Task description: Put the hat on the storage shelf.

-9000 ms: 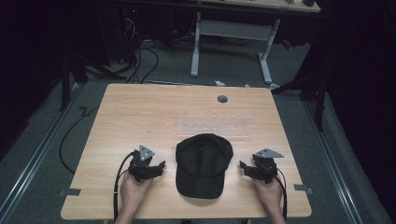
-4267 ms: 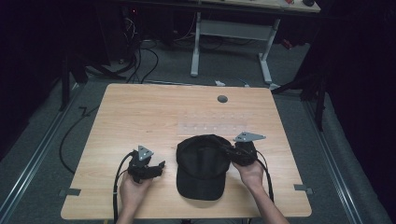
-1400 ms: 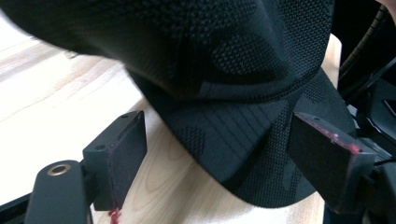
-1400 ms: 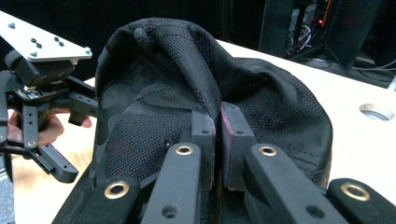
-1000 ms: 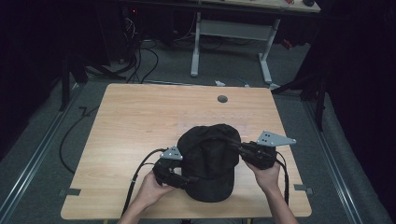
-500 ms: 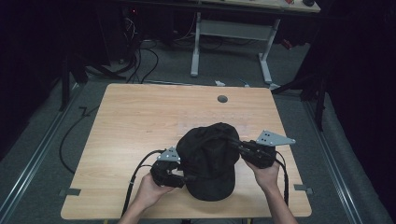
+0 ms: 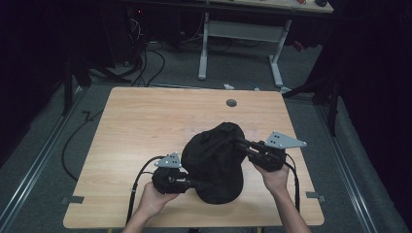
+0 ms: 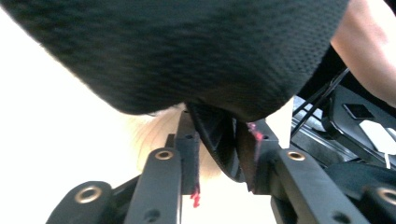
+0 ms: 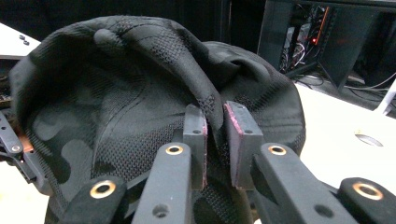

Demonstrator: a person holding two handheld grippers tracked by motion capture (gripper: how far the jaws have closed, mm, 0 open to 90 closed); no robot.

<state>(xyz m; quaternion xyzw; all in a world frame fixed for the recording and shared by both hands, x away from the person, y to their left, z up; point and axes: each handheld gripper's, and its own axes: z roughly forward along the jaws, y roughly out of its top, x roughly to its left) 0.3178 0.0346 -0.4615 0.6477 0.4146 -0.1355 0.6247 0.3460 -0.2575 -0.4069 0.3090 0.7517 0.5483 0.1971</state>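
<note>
High view, cap: the black cap [image 7: 216, 162] sits near the front middle of the wooden table [image 7: 145, 126], bunched up and lifted between the two grippers.
High view, left gripper: the left gripper [image 7: 194, 183] lies low at the cap's near left edge, its tips under the fabric, held by the left hand [image 7: 153, 200].
High view, right gripper: the right gripper [image 7: 240, 144] meets the cap's upper right side, held by the right hand [image 7: 274, 177].
High view, table detail: a small grey round hole [image 7: 231, 103] sits near the far edge, well apart from the cap.
Left gripper view, grip: the jaws have just been closing, and the cap's stiff edge [image 8: 219, 140] stands between them; the right pad touches it, while I cannot tell whether the left one presses on it. The mesh crown [image 8: 187, 46] hangs above.
Right gripper view, grip: the jaws have just been opening a little, yet a raised fold of fabric [image 9: 212, 109] sits pinched between the pads, so this claw is grasping the cap.
Right gripper view, surroundings: the pale table top [image 9: 341, 126] shows at right.
</note>
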